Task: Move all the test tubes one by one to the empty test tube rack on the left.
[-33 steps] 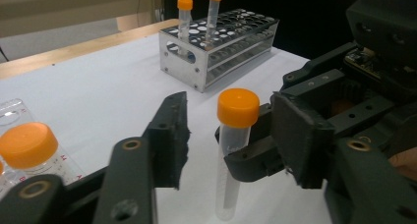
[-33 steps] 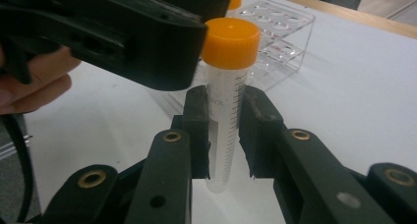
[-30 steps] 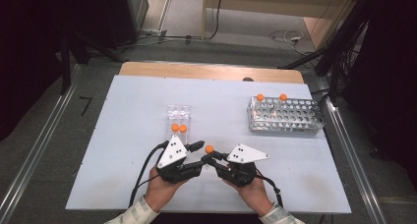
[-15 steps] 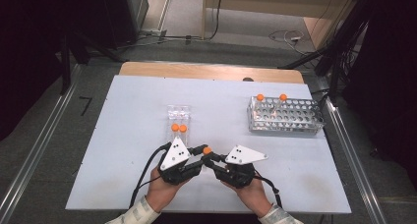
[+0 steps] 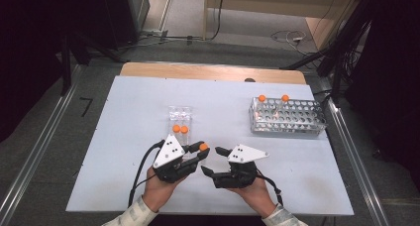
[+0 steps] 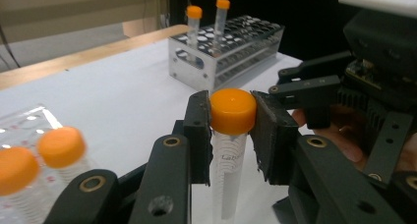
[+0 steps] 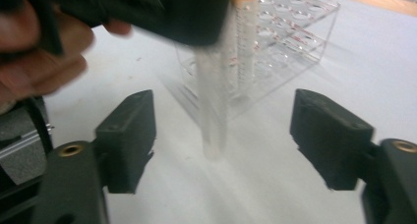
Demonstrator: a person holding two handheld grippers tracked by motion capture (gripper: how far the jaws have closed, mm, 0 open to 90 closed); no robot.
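A clear tube with an orange cap [image 6: 232, 111] stands upright between both grippers near the table's front. My left gripper [image 6: 231, 123] is shut on it, pads pressed on the cap's two sides; from above the cap [image 5: 203, 147] shows at the left gripper's [image 5: 200, 151] tips. My right gripper [image 7: 226, 135] has just been opening. Its pads [image 7: 128, 135] stand wide apart, with the blurred tube body [image 7: 215, 106] between them, untouched. In the high view the right gripper [image 5: 213, 160] faces the left one.
A clear plastic rack [image 5: 180, 112] holding two orange-capped tubes [image 5: 180, 129] stands just beyond the left gripper. A metal rack [image 5: 297, 119] with two capped tubes [image 5: 262, 98] sits at the far right. The person's hands hold both grippers at the front edge.
The left jaws closed on the tube's cap. The right jaws, shut on the tube before, have spread wide and let it go. Both hands stayed almost in place.
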